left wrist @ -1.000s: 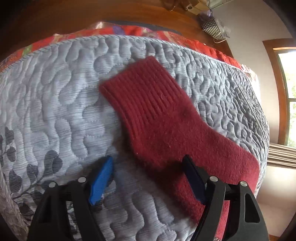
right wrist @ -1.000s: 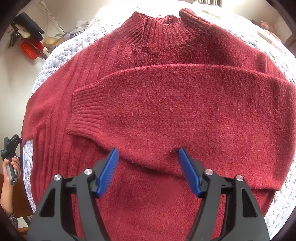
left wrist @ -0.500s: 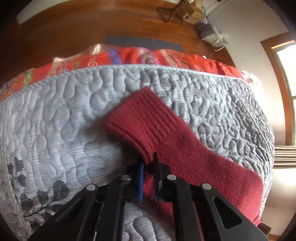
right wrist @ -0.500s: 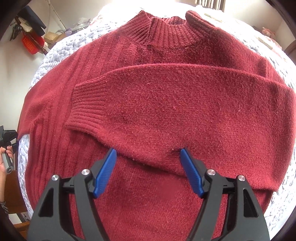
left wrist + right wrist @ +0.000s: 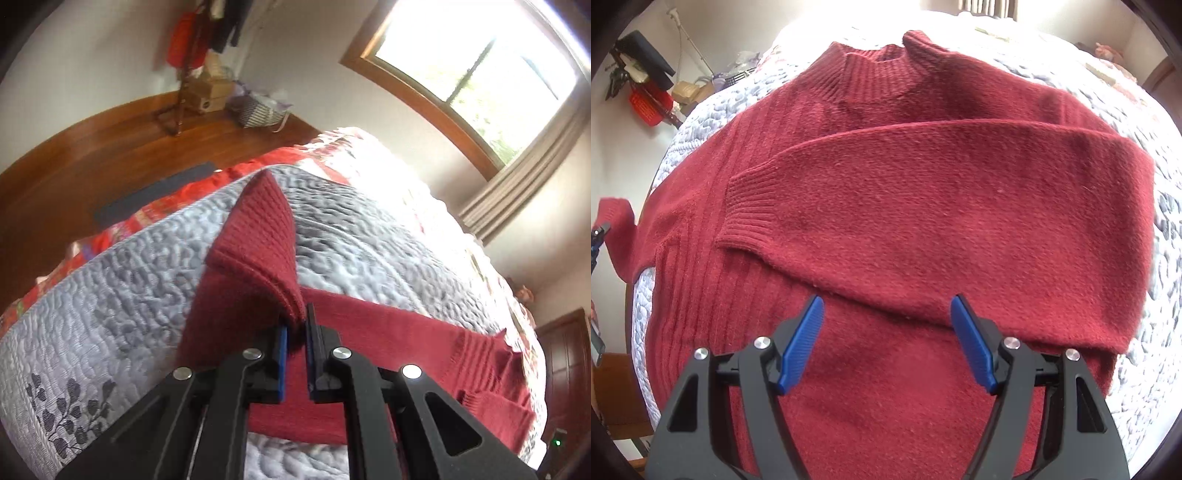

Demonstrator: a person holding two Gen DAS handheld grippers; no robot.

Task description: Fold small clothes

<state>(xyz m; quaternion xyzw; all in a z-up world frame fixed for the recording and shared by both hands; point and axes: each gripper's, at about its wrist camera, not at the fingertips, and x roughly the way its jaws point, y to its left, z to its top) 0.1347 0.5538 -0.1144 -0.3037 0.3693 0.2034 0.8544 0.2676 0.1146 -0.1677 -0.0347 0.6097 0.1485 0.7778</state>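
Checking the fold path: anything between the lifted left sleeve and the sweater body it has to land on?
Nothing visible. The left hand-held gripper pinches the sleeve cuff; the sweater body carries only the already folded sleeve. The open right hand-held gripper hovers above it.

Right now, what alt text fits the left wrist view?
The left gripper is shut on the ribbed cuff of a dark red sweater's sleeve, lifting it off a grey quilted bedspread. A wooden floor and sunlit window lie behind.
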